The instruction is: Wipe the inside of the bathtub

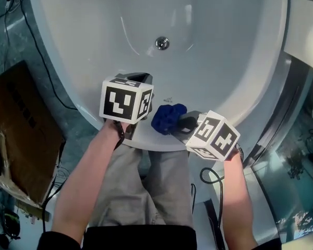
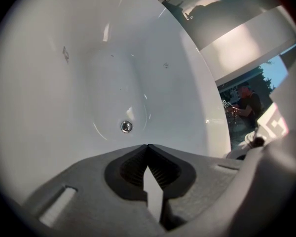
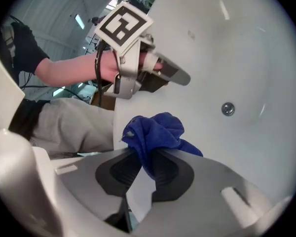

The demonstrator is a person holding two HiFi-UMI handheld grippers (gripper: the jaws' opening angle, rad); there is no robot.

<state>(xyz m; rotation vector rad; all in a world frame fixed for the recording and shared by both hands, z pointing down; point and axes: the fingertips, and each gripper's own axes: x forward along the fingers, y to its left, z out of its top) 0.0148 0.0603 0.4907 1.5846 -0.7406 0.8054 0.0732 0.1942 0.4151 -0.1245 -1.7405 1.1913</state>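
Leftmost, on the floor beside the tub: cardboard box point(image 1: 18, 134), well apart from the work, no obstacle.

Next, left hand-held gripper point(image 2: 147, 146): clenched, tips meeting, nothing between them. Hovers above the near rim point(image 1: 146, 142), aimed down into the bathtub point(image 1: 83, 40).

Just right of it, blue cloth point(image 3: 155, 132): bunched into a wad, pinched at one fold by the right hand-held gripper point(image 3: 145, 157), with most of the wad bulging free ahead of the jaws. Sits over the near rim and inner slope; contact with the enamel not clear from any view.

Handling, as a judgement: likely light, soft and limp. Should flatten under pressure and drag easily over the glossy surface. No breakage risk. Present hold looks adequate; some risk of pulling loose under a hard scrub, so a deeper bite on the wad if needed.

Ahead: broad white basin, smooth, probably slick. Drain point(image 1: 162, 42) at bottom centre, otherwise bare. Ample room for long sweeps either way.

Limits: curved near rim under both grippers, steep side walls rising left and right.

Far right: white ledge point(image 1: 305, 30) just outside the tub edge. Best to keep rightward swings inside the rim.
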